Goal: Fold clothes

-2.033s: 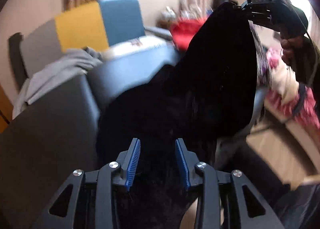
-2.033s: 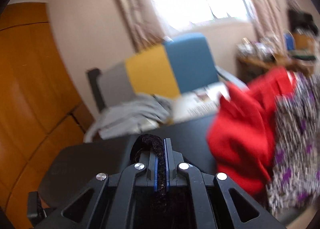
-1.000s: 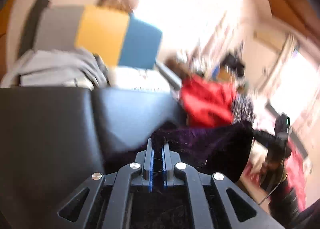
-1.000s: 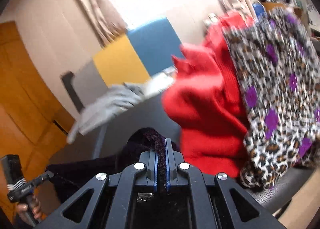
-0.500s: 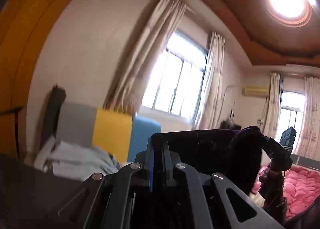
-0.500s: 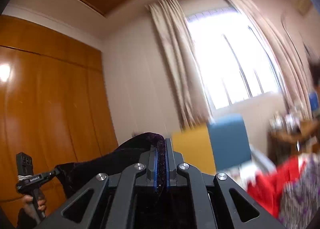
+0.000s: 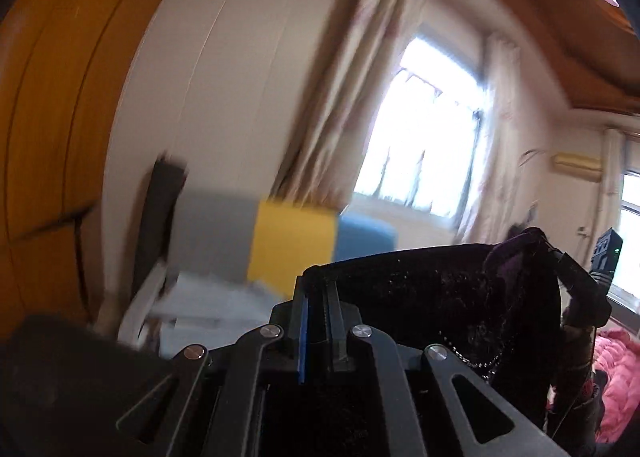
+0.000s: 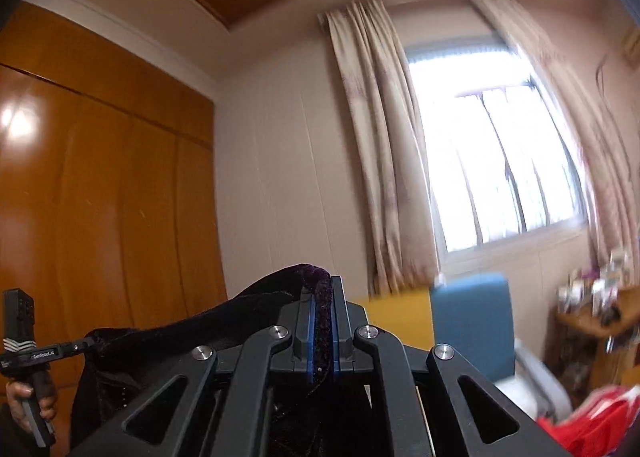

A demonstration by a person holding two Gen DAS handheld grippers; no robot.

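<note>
A dark purple velvet garment (image 7: 432, 289) hangs stretched in the air between both grippers. My left gripper (image 7: 316, 297) is shut on one top corner of it. My right gripper (image 8: 322, 309) is shut on the other top corner, the velvet edge (image 8: 320, 289) pinched between its blue pads. In the left wrist view the right gripper (image 7: 576, 281) shows at the far right, holding the cloth up. In the right wrist view the left gripper (image 8: 86, 345) shows at the lower left, held by a hand (image 8: 24, 397). The garment's lower part hangs out of sight below.
A grey, yellow and blue chair (image 7: 288, 233) stands by the window wall, with grey cloth (image 7: 200, 297) on it. A dark table edge (image 7: 60, 357) sits low left. Red clothing (image 8: 592, 425) lies at lower right, and a wooden wardrobe (image 8: 100, 197) fills the left wall.
Both grippers rose from the table with the dark garment, which now hangs spread between them. The left gripper, open two seconds ago, has shut on a corner.
</note>
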